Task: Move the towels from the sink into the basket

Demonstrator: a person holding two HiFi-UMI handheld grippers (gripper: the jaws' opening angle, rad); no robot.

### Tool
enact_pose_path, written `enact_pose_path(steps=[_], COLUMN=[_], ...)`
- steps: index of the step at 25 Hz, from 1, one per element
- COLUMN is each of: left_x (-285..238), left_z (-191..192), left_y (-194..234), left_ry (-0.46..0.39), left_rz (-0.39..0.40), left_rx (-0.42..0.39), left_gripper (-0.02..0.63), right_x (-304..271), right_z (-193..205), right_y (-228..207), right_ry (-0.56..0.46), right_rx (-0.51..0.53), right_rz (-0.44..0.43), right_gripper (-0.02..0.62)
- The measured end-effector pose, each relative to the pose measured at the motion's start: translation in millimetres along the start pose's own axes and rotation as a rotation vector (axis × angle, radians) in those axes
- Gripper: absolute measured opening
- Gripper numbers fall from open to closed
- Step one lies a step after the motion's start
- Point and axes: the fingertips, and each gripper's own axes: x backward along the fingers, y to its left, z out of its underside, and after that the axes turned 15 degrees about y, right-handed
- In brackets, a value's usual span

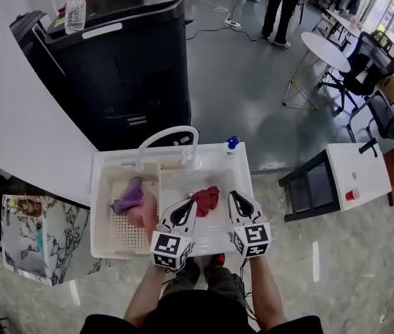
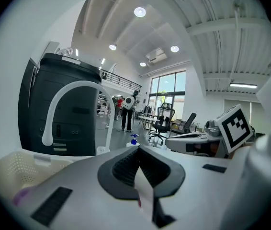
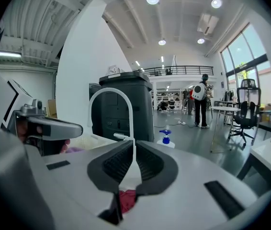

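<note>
A white sink (image 1: 242, 176) stands on a pale floor (image 1: 336, 270) in a big room. It has a bent white tap (image 1: 166, 136) and a small blue bottle (image 1: 232, 142) at the back. Behind it is a big black box (image 1: 120, 61). Far off are a person (image 1: 280, 5), a round table (image 1: 326, 51) and black chairs (image 1: 364, 61).

The white basket (image 1: 131, 236) sits in the left part of the sink. A purple towel (image 1: 129, 199) and a pink towel (image 1: 145, 218) lie in it.

A red towel (image 1: 207, 199) lies in the sink bowl, between the two claws. The left claw (image 1: 188, 204) is just to its left, touching or almost touching it. The right claw (image 1: 235, 197) is just to its right. Both claws are closed with nothing in them. A bit of red shows below the gap in each claw's own view.
</note>
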Motion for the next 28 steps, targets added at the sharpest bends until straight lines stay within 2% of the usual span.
enact_pose_path(steps=[8,17,28], left_x=[-32,-73,-107], left_z=[26,74,128], left_y=[7,24,40], left_ry=[0.070,0.168,0.241], left_rz=[-0.032,-0.104,-0.148], left_rx=[0.057,0.145,0.211], left_gripper=[0.003,0.003,0.003], right_x=[-36,-86,-130], right_z=[33,93,142], right_y=[-5,-7,-6], right_ry=[0.087,0.229,0.311], right_rx=[-0.011,-0.005,-0.010], right_rz=[-0.074,-0.176,-0.255], right_gripper=[0.043,0.043,0.043])
